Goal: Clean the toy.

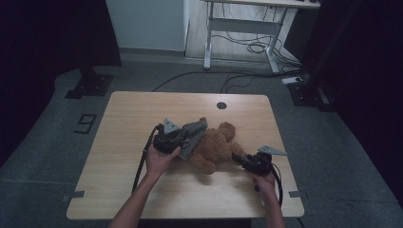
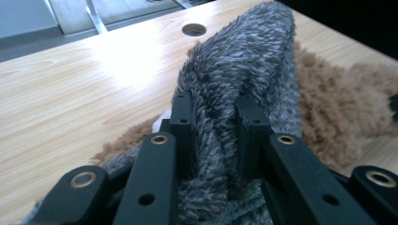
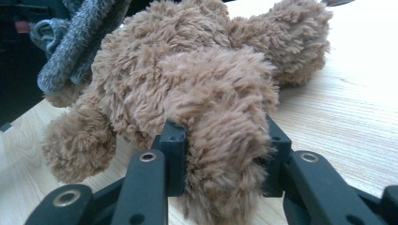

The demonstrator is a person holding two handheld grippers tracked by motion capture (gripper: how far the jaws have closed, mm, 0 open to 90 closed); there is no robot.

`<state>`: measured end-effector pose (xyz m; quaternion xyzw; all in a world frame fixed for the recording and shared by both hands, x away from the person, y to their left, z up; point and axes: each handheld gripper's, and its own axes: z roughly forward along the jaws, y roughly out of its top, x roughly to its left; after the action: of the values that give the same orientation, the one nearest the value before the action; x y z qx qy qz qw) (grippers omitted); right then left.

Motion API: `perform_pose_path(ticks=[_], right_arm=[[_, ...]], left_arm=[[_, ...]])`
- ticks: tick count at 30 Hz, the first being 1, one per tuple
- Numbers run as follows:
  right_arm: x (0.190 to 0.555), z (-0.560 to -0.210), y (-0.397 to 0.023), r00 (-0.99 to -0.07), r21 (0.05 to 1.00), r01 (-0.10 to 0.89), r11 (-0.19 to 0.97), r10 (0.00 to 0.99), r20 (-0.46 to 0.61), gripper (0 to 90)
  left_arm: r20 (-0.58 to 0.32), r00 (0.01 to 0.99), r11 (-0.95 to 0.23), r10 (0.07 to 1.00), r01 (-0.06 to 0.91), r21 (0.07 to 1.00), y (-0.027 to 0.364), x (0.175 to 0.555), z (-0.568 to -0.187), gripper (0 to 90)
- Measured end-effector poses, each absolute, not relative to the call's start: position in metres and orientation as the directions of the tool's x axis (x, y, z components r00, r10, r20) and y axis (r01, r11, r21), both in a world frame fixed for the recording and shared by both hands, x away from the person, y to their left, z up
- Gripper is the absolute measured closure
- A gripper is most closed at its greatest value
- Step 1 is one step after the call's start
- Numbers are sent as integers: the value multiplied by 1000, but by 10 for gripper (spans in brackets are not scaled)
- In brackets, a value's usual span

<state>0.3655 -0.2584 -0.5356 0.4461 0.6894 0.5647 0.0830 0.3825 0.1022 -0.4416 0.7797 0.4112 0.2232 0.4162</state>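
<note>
Grey fuzzy cloth [image 2: 244,70] pinched by left gripper [image 2: 213,136]; right gripper [image 3: 225,159] clamps the teddy's [image 3: 187,79] limb, seemingly a leg.

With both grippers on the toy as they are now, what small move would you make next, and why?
Probably draw the grey fleece garment a little further along the teddy bear with the left gripper. Its jaws are shut on a fold of the fleece, which lies partly over the bear, while the right gripper pins a brown limb and should steady the toy on the table.

Dim, murky high view; glare on the table [image 2: 94,61] in the left gripper view.
</note>
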Motion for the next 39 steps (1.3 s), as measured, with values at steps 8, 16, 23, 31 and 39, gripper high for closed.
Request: perform_pose_path(ticks=[8, 16, 23, 31, 39], right_arm=[[365, -537, -258, -588, 848, 528, -34, 707, 394, 631], [365, -539, -258, -587, 844, 535, -29, 706, 396, 632], [365, -539, -258, -584, 844, 535, -31, 708, 396, 631], [365, -538, -258, -585, 845, 534, -30, 709, 395, 628], [365, -539, -258, -590, 843, 537, -31, 700, 401, 622]], left_arm=[[-80, 472, -222, 878, 550, 805, 163, 377, -469, 720], [-101, 430, -210, 897, 617, 759, 187, 374, -498, 720], [-104, 458, -184, 883, 540, 821, 182, 373, -451, 721], [-55, 555, -260, 830, 471, 843, 121, 386, -416, 720], [23, 552, -345, 834, 488, 802, 99, 398, -437, 719]])
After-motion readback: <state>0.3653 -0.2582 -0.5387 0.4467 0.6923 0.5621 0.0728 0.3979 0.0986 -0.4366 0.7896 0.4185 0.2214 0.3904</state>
